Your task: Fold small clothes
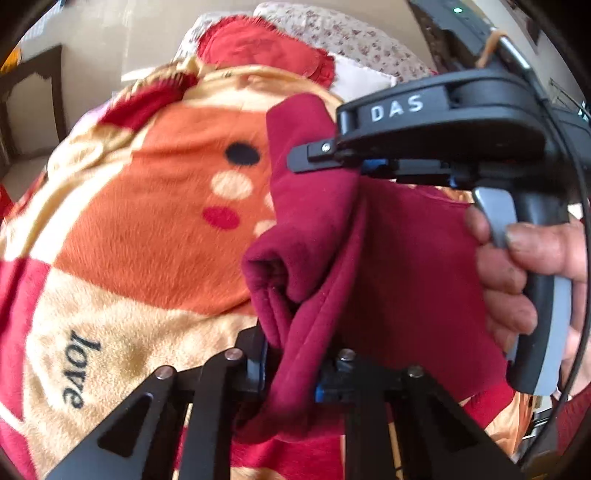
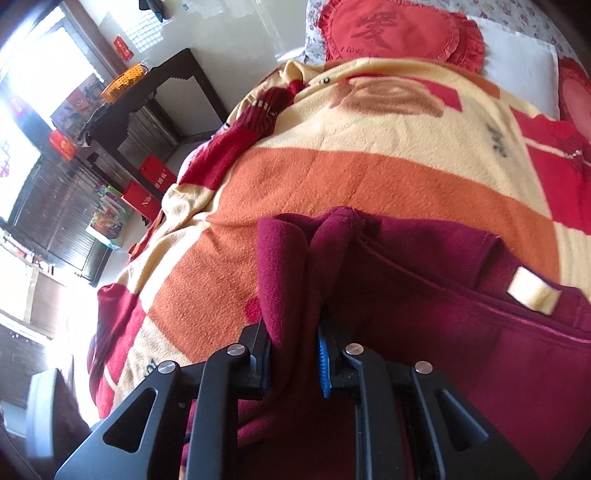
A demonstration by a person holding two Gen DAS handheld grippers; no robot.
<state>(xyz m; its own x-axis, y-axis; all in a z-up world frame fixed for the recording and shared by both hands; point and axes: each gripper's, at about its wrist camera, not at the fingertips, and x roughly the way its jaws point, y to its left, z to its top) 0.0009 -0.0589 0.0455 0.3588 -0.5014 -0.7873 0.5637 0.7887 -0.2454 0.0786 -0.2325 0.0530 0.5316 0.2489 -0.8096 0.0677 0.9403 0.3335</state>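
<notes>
A dark maroon garment [image 1: 369, 258] lies bunched on a plush orange, cream and red blanket [image 1: 147, 221]. At the bottom of the left wrist view, my left gripper [image 1: 291, 373] is shut on a thick fold of it. My right gripper [image 1: 314, 162] reaches in from the upper right, held by a hand [image 1: 517, 266], and pinches the far edge of the cloth. Seen from the right wrist, the right gripper [image 2: 295, 354] is shut on a raised ridge of the garment [image 2: 443, 314]. A cream label [image 2: 533, 291] shows on the cloth to the right.
The blanket [image 2: 332, 166] covers a bed. A red heart-shaped pillow [image 2: 391, 33] and a white pillow [image 2: 517, 66] lie at its far end. To the left stand a dark wooden table [image 2: 159, 96] with an orange basket [image 2: 123, 79] and red bags [image 2: 147, 184] on the floor.
</notes>
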